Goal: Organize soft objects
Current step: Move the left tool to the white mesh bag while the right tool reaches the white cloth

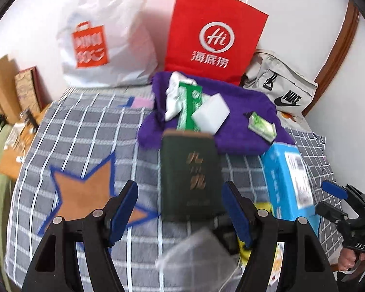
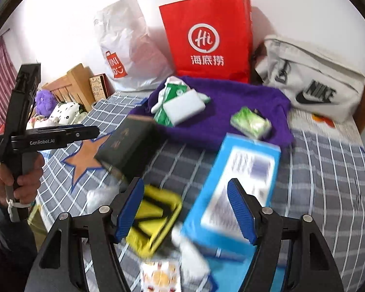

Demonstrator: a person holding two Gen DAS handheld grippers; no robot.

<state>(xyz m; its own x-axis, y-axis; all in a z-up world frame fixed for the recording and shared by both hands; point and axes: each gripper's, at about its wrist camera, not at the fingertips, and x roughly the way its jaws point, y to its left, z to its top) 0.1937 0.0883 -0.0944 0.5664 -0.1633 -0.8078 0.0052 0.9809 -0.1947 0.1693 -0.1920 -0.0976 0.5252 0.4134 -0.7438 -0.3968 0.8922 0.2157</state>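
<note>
A purple towel (image 1: 243, 112) (image 2: 243, 107) lies on the checked bed, with a white sponge (image 1: 210, 114) (image 2: 183, 108), white socks (image 1: 174, 99), a green pack (image 1: 189, 107) and a green tissue packet (image 1: 261, 125) (image 2: 251, 121) on it. My left gripper (image 1: 180, 209) is open, empty, above a dark green box (image 1: 191, 175) (image 2: 126, 146); a grey mask (image 1: 197, 250) lies just below it. My right gripper (image 2: 186, 209) is open, empty, above a blue box (image 2: 233, 189) (image 1: 289, 182) and a yellow pouch (image 2: 153, 219).
A red paper bag (image 1: 214, 34) (image 2: 206, 36), a white plastic bag (image 1: 104, 39) (image 2: 126, 46) and a white Nike bag (image 1: 282, 90) (image 2: 311, 82) stand against the wall behind the towel. Boxes and a wooden frame (image 2: 73, 82) lie left of the bed.
</note>
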